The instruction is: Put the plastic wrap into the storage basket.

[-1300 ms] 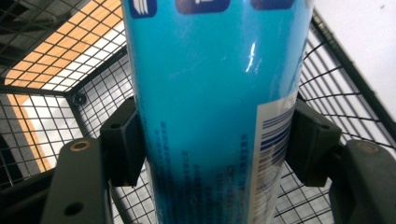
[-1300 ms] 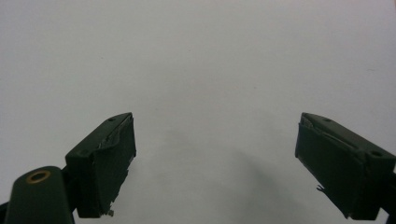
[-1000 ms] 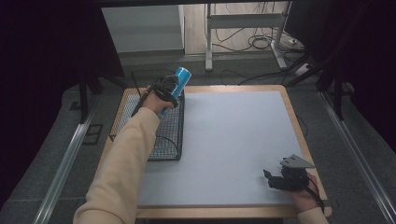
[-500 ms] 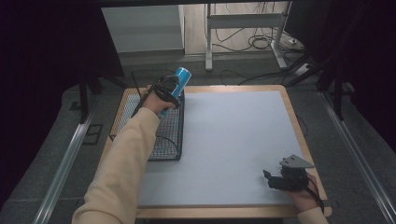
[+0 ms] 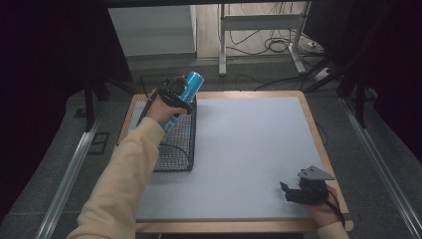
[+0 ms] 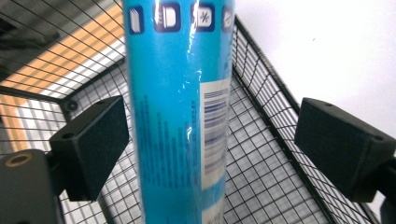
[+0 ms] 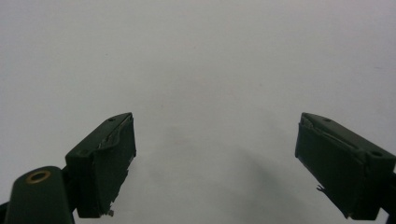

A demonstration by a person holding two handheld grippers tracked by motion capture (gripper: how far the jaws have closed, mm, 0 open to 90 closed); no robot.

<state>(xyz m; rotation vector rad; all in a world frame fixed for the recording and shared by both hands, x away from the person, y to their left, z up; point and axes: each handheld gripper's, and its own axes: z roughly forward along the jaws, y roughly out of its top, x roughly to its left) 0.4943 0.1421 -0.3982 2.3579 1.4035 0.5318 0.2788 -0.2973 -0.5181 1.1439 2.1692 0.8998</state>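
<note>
A tall blue tube (image 5: 188,88) with a barcode (image 6: 180,116) leans in a black wire basket (image 5: 175,152) at the table's left side, its top sticking out above the rim. My left gripper (image 5: 175,95) stands open around the tube. In the left gripper view (image 6: 212,135) the left pad (image 6: 93,144) is at the tube's edge and the right pad (image 6: 341,144) is well clear of it. My right gripper (image 5: 287,192) rests open low over the white table (image 5: 249,144) near the front right corner, with nothing between its pads (image 7: 215,158).
The basket's mesh wall (image 6: 275,140) runs beside the white surface (image 7: 196,65). The table has a wooden rim (image 5: 313,124). Beyond the far edge are a metal frame's legs (image 5: 222,45) and cables on the floor (image 5: 278,45).
</note>
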